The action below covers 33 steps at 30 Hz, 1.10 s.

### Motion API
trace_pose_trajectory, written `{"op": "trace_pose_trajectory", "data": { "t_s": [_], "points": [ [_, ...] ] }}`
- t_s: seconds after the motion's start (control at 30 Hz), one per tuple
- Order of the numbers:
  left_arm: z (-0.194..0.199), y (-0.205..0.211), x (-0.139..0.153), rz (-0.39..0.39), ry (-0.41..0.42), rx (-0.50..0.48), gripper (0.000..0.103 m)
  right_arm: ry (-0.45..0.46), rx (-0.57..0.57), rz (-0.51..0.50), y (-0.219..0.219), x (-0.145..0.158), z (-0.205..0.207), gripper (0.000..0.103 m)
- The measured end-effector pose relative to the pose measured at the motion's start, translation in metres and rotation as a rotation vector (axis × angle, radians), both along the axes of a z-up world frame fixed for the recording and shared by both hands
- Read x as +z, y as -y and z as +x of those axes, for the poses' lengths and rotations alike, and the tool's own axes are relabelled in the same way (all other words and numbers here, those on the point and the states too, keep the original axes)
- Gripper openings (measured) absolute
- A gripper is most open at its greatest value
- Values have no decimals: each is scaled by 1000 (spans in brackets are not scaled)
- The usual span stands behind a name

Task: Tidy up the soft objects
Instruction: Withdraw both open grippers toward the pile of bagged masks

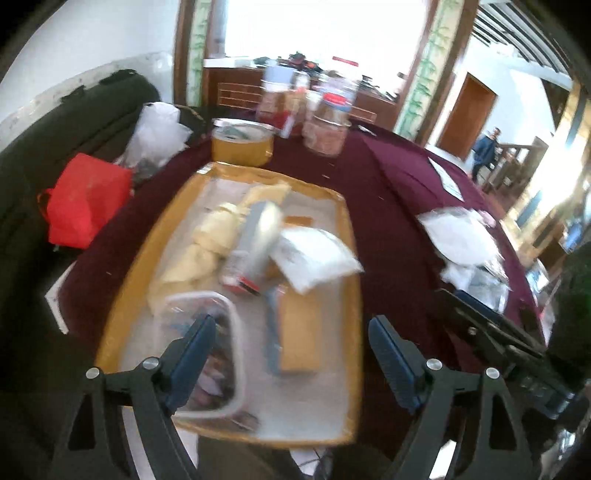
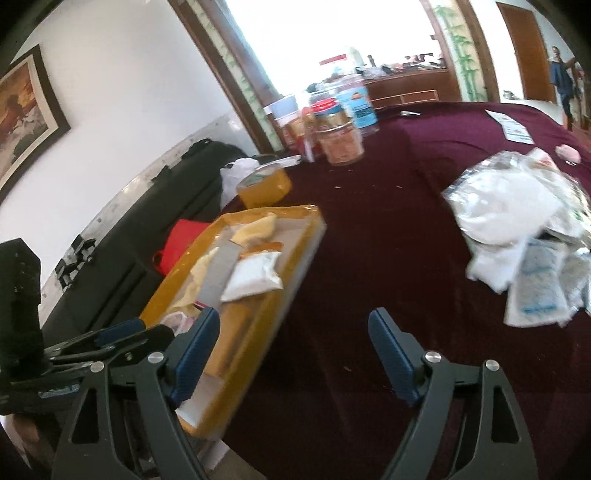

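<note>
While both hand-held grippers gape empty, white pouch lies in tray.

I see a yellow tray on the maroon-clothed counter | in it a white soft packet lying tilted on a grey box, pale yellow soft pieces along its left side | a loose heap of white and clear soft packets lies well apart, right.

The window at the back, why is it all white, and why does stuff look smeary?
Left wrist view: the bright window is washed out by glare, and the yellow-rimmed tray looks motion-blurred. Right wrist view: same glare, and the pile of clear plastic packets is smeared.
</note>
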<state>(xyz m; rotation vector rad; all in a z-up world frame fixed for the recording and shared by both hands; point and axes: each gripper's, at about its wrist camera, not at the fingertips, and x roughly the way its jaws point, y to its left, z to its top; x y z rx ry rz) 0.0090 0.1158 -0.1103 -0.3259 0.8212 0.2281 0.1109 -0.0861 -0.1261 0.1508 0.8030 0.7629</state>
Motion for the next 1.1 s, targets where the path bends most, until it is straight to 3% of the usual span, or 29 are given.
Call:
{"op": "trace_pose_trajectory", "data": {
  "t_s": [0.27,0.6,0.7,0.87,1.1],
  "points": [
    [2,57,7,82,-15,-115,89,-20,-28,27,39,-4,-5,82],
    [5,102,14,-35,41,-290,93,-38,-104,42,79,-12,3,82],
    [11,101,13,-71,42,-280,93,-45,-120,40,87,-16,8,82],
    [23,98,7,-56,8,-271,93,-65,-141,41,92,-24,15,82],
    [30,100,7,-15,40,-254,93,-84,-172,53,103,-29,26,82]
  ]
}}
